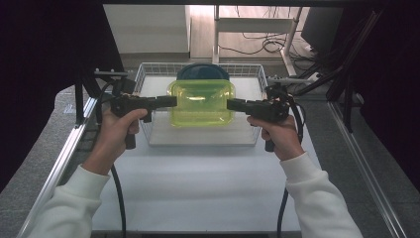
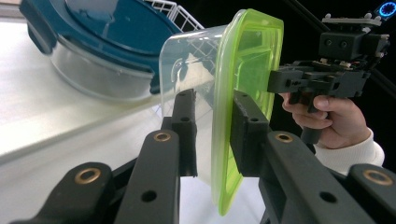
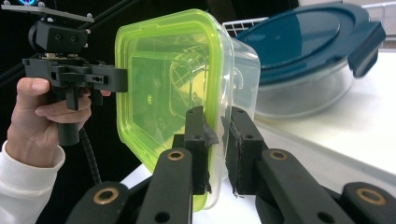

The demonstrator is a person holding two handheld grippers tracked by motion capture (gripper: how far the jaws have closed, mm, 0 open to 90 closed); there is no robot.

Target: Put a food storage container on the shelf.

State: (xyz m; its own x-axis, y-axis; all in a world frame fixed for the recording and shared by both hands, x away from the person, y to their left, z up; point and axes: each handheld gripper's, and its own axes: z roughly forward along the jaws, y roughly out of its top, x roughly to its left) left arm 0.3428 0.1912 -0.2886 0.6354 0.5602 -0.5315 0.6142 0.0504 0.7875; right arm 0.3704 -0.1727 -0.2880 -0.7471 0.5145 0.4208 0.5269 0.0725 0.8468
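A clear container with a yellow-green lid [image 1: 202, 101] hangs over the wire basket [image 1: 148, 69], held by its two short ends. My left gripper [image 1: 173, 101] is shut on its left rim. In the left gripper view the jaws [image 2: 212, 105] pinch the lid edge [image 2: 250, 60] and the clear wall. My right gripper [image 1: 229, 104] is shut on the right rim, and in the right gripper view its jaws [image 3: 219, 121] clamp the lid [image 3: 163, 79] and wall. Each gripper view shows the other gripper, right [image 2: 275, 81] and left [image 3: 121, 77], at the far rim.
A round glass container with a dark blue clip lid [image 1: 203, 72] sits in the basket behind the held one, also seen from the grippers [image 2: 107, 28] [image 3: 303, 42]. White tabletop [image 1: 198, 178] lies in front of the basket. Metal rails [image 1: 64, 153] run along both table sides.
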